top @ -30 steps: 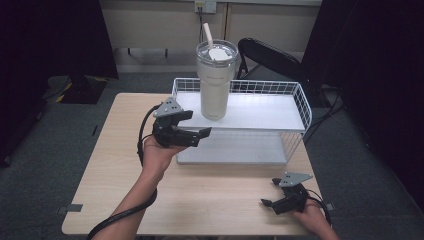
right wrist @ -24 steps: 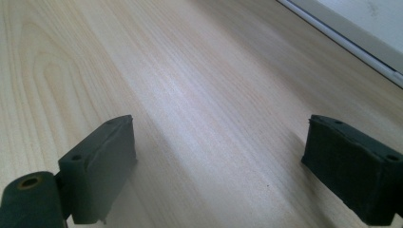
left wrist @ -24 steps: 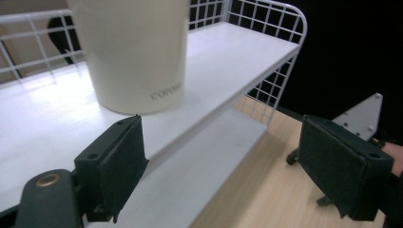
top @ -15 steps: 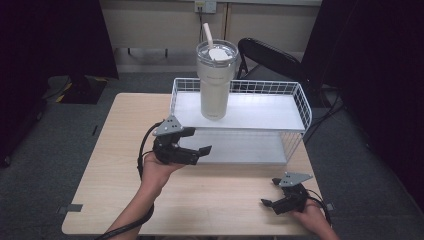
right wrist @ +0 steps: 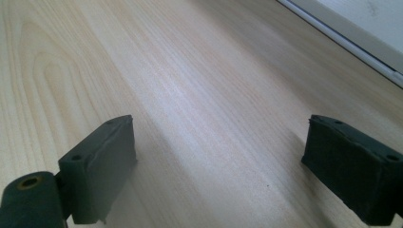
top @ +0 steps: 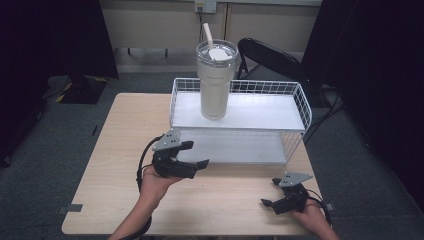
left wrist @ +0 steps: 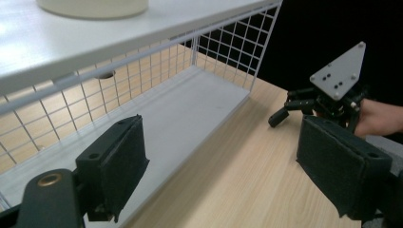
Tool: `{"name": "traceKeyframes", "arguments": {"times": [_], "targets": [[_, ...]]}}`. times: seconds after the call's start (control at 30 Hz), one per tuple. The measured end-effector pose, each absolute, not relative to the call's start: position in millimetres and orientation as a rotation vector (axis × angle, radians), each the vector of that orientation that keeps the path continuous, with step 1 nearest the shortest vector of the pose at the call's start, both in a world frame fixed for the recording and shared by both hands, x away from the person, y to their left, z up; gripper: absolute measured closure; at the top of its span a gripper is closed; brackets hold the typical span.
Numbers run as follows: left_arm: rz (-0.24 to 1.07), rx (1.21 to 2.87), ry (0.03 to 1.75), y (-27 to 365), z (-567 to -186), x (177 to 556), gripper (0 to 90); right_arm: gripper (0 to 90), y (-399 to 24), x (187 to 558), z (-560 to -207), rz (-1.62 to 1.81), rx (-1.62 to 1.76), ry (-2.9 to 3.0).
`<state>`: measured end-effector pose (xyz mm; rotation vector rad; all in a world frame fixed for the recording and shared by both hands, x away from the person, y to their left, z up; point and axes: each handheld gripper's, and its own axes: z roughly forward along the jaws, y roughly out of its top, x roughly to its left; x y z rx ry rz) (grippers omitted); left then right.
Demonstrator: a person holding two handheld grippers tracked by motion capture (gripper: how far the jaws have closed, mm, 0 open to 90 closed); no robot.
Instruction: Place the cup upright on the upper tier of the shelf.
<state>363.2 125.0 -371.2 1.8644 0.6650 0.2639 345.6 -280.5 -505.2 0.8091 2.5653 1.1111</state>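
A cream tumbler point(top: 214, 80) is seen upright on the top shelf of a white wire rack point(top: 295, 127). The left gripper point(top: 194, 155) and the right gripper point(top: 270, 192) are held wide apart, empty, above the wooden table point(top: 110, 145).

Lab or recording studio: black curtains point(top: 50, 35) both sides of frame, lone table point(top: 115, 150) centre, grey carpet point(top: 45, 150), folding chair point(top: 270, 57) upper centre.
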Motion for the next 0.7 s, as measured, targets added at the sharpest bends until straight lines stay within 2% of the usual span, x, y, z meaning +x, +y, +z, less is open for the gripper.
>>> {"name": "traceKeyframes", "arguments": {"times": [0.27,0.7], "targets": [[0.228,1.85,0.706,137,-393,362,16.3,9.6,-280,346,-505,1.111,0.808,2.565],[0.256,1.863,0.761,166,-423,361,17.0,9.6,-280,346,-505,1.111,0.809,2.565]]}}
